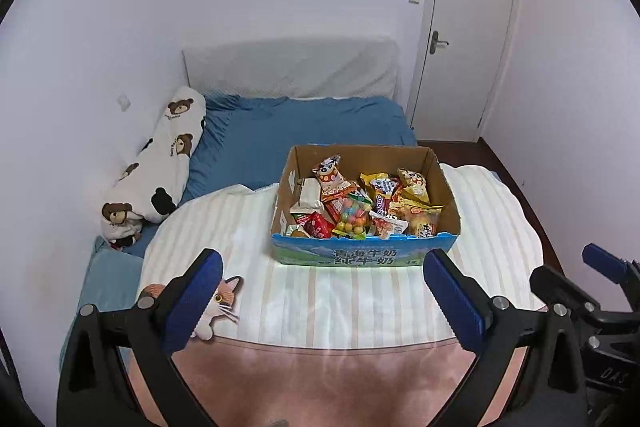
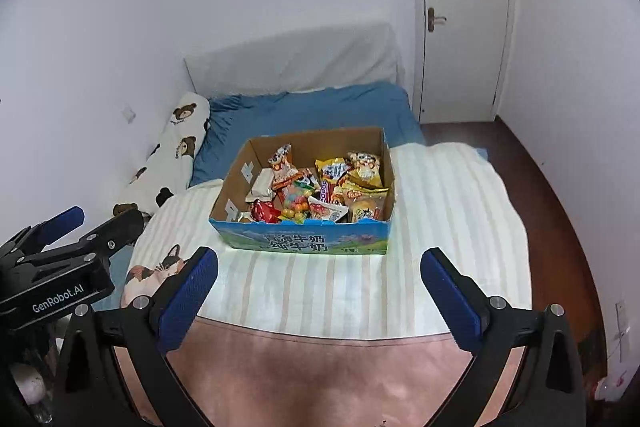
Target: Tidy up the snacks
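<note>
An open cardboard box with a blue printed front stands on a striped blanket on the bed. Several bright snack packets fill it, among them a bag of coloured candy balls. My left gripper hovers in front of the box, above the blanket, jaws wide open and empty. My right gripper hangs at about the same distance from the box, also wide open with nothing between its blue pads. Each gripper shows at the edge of the other's view.
The striped blanket has a cat print and a pink border near me. A long bear-print pillow lies along the left wall on the blue sheet. A white door and wooden floor are to the right.
</note>
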